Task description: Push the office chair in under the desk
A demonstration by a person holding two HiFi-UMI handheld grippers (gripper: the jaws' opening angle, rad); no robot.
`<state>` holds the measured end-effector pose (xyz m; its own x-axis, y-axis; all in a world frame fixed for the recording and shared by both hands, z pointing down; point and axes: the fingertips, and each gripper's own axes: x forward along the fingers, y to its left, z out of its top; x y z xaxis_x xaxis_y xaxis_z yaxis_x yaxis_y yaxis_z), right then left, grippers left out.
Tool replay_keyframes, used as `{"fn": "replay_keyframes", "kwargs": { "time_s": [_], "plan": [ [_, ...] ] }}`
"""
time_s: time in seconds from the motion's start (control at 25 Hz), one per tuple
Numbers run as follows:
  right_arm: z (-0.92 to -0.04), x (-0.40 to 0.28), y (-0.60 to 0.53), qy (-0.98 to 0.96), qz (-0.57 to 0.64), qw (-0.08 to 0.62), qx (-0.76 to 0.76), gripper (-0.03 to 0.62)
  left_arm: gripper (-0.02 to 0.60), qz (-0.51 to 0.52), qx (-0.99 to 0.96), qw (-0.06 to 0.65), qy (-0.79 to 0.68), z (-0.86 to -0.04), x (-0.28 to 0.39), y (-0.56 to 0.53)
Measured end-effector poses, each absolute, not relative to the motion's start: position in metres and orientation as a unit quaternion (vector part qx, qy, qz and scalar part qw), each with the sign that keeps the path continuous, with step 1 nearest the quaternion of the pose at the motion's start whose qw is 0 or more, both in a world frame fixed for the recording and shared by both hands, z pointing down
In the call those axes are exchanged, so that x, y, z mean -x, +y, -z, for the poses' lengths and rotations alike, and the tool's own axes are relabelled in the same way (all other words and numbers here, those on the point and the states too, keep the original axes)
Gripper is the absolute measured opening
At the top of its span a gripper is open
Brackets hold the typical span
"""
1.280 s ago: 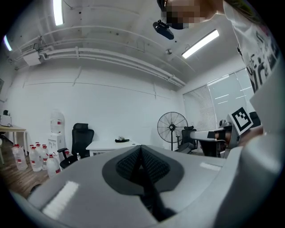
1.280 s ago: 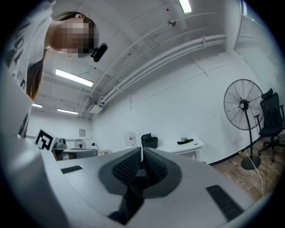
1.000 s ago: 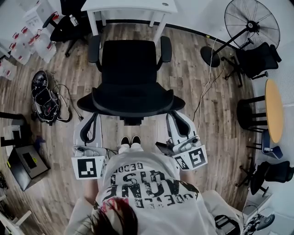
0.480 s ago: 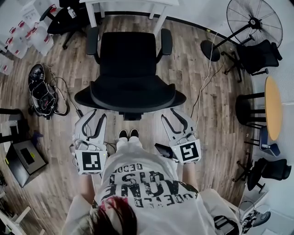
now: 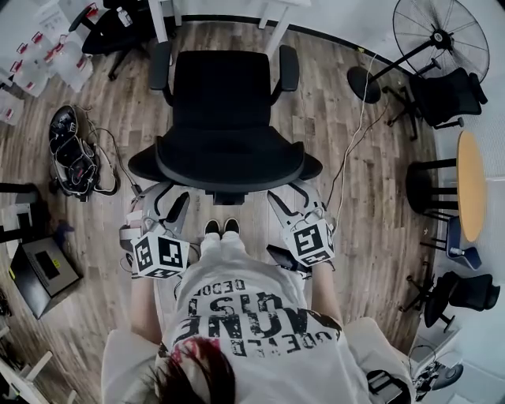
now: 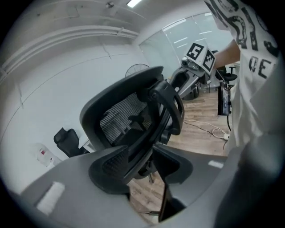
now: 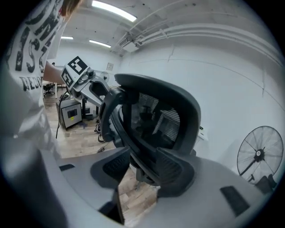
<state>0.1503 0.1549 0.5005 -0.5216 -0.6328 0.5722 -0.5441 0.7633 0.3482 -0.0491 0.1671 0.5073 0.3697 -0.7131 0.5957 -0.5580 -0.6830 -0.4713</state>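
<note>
Down came our left gripper (image 5: 162,199) and right gripper (image 5: 293,197), jaws just opening wide, pinching nothing, right behind the office chair (image 5: 225,102), which stands before the desk (image 5: 274,14).

The left tool (image 5: 166,207) and the right tool (image 5: 290,207) sit side by side mid-frame, both pointing up the frame. Their jaws have just been opening and stand wide apart, gripping nothing.

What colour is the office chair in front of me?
The office chair is black all over; the head view shows it best.
</note>
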Motion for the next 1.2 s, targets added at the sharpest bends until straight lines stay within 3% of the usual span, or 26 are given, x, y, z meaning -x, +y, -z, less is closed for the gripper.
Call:
{"fn": "replay_keyframes", "kwargs": {
  "time_s": [0.6,1.2],
  "plan": [
    [-0.530,-0.153,0.145,-0.839,0.115,0.432,-0.310,0.161,0.195,0.471,0.803,0.116,0.347,-0.546,0.042,0.146],
    [-0.529,-0.152,0.143,-0.845,0.108,0.427,-0.305,0.161,0.190,0.472,0.797,0.148,0.345,-0.551,0.043,0.143]
  ]
}}
